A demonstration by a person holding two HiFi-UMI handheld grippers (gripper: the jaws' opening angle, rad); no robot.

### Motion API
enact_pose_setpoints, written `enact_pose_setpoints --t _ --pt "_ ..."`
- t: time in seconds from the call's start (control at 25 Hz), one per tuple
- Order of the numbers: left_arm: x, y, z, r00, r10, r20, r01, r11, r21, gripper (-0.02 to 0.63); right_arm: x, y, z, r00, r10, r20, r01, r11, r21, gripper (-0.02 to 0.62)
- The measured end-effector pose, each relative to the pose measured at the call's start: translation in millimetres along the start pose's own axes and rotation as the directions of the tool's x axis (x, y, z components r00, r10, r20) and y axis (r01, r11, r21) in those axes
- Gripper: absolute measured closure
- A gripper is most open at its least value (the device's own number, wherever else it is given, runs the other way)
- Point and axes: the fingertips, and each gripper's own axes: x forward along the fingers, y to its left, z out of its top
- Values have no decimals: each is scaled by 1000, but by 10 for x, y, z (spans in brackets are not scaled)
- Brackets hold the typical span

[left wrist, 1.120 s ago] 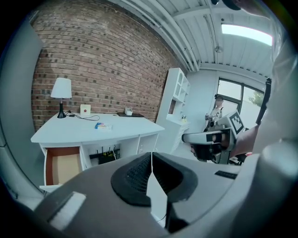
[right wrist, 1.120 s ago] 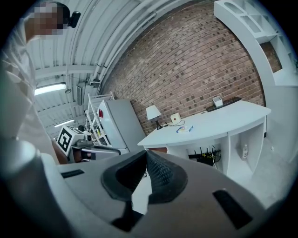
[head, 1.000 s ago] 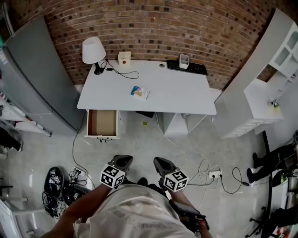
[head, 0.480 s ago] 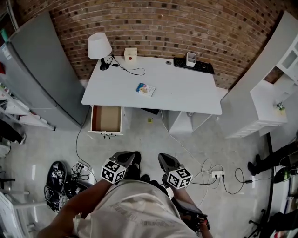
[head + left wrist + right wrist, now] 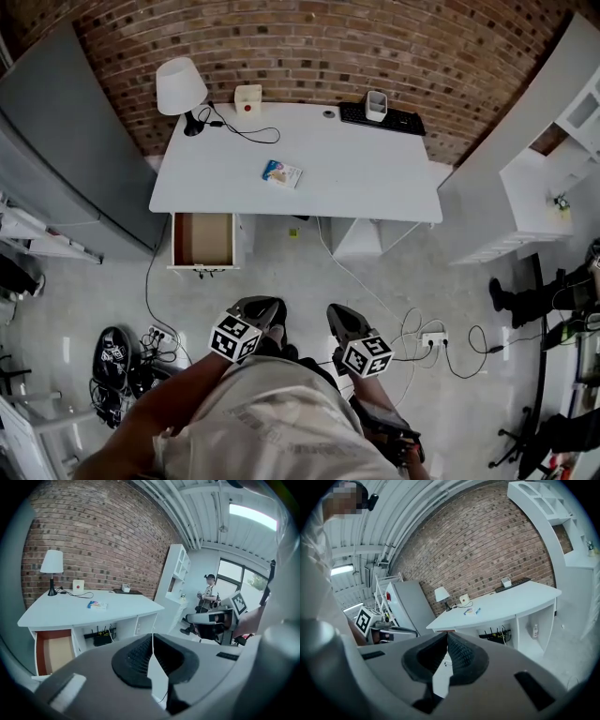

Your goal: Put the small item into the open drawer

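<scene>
A small colourful packet (image 5: 281, 173) lies flat near the middle of the white desk (image 5: 375, 187); it also shows as the packet (image 5: 96, 604) in the left gripper view and the packet (image 5: 471, 611) in the right gripper view. The open drawer (image 5: 202, 240) juts out under the desk's left end, its brown inside bare; the left gripper view shows the drawer (image 5: 54, 649) too. My left gripper (image 5: 265, 307) and right gripper (image 5: 335, 317) hang close to my body, well short of the desk. Both are shut with nothing between the jaws.
On the desk stand a white lamp (image 5: 178, 89), a small white box (image 5: 248, 97) with a red dot, a keyboard (image 5: 380, 116) and a white cup (image 5: 376, 103). Cables (image 5: 412, 347) and a power strip lie on the floor. White shelving (image 5: 553, 159) stands right; a grey cabinet (image 5: 56, 141) left.
The head view has swung slightly, so the desk sits a little more to the left and higher. Both grippers stay shut and held near my body.
</scene>
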Motion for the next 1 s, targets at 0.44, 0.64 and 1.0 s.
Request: enact_pose_setpoints --t 0.44,0.64,1.0 --pt "438 364 381 1000 -21 10 21 1000 10 595 402 -368 336 1000 -23 2 23 1000 -6 589" --pt "644 560 566 1000 -22 13 22 1000 6 595 598 -533 544 1000 -26 6 27 999 -19 589" --pt "1130 758 909 995 -96 3 96 995 17 595 753 -853 839 995 -102 6 102 995 -21 589"
